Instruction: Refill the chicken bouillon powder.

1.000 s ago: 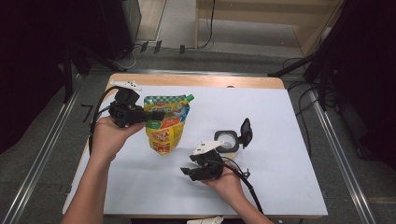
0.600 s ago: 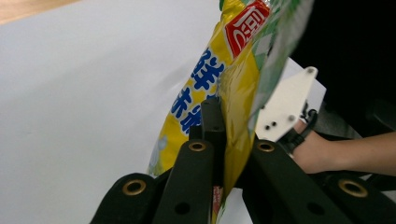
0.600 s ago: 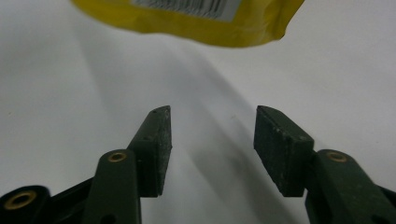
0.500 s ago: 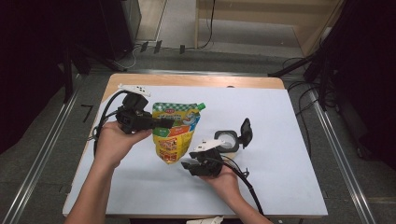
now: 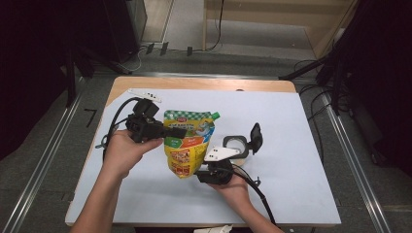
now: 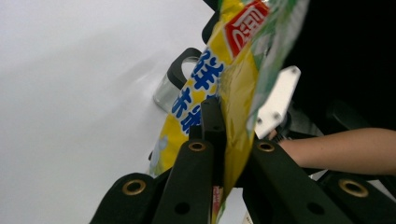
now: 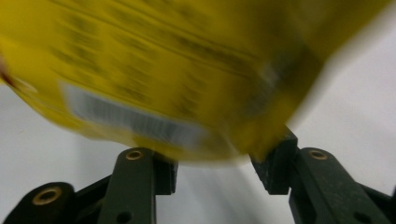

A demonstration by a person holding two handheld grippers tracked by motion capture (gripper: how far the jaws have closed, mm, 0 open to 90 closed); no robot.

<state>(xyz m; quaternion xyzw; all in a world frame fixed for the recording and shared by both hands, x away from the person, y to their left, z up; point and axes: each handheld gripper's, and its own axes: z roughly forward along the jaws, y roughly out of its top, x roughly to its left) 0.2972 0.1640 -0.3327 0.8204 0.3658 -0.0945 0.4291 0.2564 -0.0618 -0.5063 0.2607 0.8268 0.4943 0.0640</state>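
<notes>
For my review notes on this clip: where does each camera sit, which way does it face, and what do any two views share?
High view: fixed above the person's side, looking forward and down on the table; both forearms, the left gripper and the right gripper show.
Left gripper view: rides the left gripper, looking along jaws clamped on the yellow pouch; the other forearm shows.
Right gripper view: rides the right gripper, facing the pouch's bottom edge between its jaws, which have just been closing.
Shared: every view shows the pouch; high and left views share the glass jar.

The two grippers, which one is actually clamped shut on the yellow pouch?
The left gripper: its jaws pinch the side of the yellow pouch. The right gripper has been closing under the pouch's bottom, a gap showing between its jaws.
</notes>
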